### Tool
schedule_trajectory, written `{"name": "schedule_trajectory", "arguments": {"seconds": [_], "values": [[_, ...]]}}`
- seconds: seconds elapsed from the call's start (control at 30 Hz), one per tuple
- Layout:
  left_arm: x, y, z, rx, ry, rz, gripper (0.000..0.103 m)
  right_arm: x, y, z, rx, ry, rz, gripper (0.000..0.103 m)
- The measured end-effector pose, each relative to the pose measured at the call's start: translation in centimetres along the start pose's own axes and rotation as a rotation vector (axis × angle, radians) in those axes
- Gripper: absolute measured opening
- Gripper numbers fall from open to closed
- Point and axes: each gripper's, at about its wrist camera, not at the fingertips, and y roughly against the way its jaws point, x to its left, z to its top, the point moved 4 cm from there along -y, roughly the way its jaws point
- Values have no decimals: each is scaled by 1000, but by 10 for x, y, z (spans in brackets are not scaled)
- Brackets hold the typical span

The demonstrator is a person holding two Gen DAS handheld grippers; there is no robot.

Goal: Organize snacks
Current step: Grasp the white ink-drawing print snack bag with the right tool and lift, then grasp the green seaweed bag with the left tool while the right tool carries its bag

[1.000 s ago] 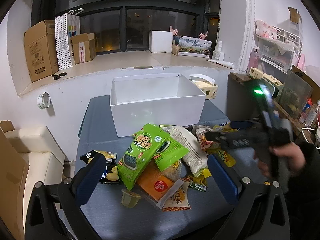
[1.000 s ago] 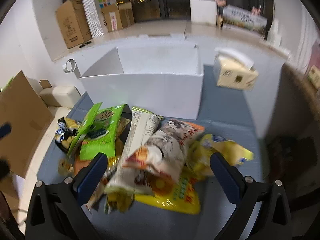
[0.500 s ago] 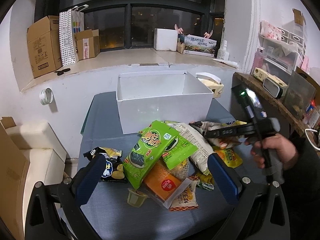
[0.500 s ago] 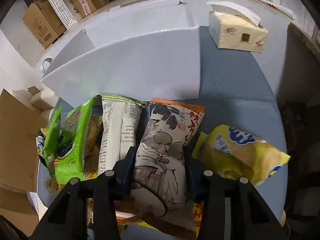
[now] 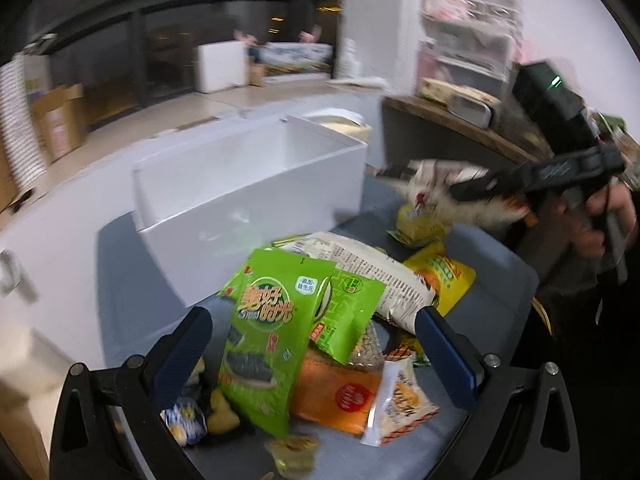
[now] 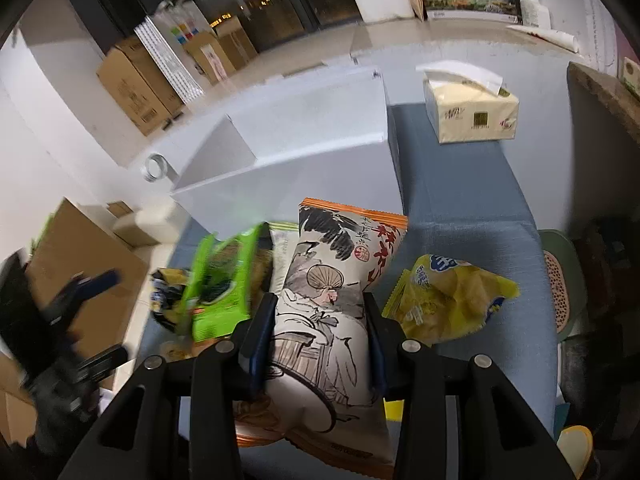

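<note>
Right gripper (image 6: 318,332) fingers just closed on ink-drawing snack bag (image 6: 332,300), pinched mid-length so it lifts level, off pile, toward white box (image 6: 320,152) at counter's far edge. Left gripper (image 5: 316,356) fingers wide, empty, straddling green seaweed packet (image 5: 268,336) near front edge.

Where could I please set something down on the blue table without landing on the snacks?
Bare blue table shows between the white box, the tissue box and the yellow bag. A second strip runs beside the box's other end. In front of the box it is crowded: the green packet and other snacks overlap.
</note>
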Motion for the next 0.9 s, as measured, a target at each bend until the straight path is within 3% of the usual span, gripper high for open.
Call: {"name": "schedule_trajectory", "arguments": {"seconds": [0.27,0.37,0.53,0.6,0.63,0.8,0.9], "values": [[38,-39,5,84,50,-180,103,7,34,-12,-60,9,23,44],[39,-53,5,108,28,-150,103,6,38,-16,-62,13,27,44],[42,-80,-4,190,35,-168,101,9,41,-19,-62,15,51,44],[45,-81,-5,185,56,-169,71,10,42,-19,-65,22,54,44],[47,-82,-4,193,76,-167,72,11,42,-19,-65,23,55,44],[44,-61,7,115,100,-147,71,12,44,-20,-72,24,52,44],[38,-35,23,16,104,-125,71,12,47,-21,-83,27,52,44]]}}
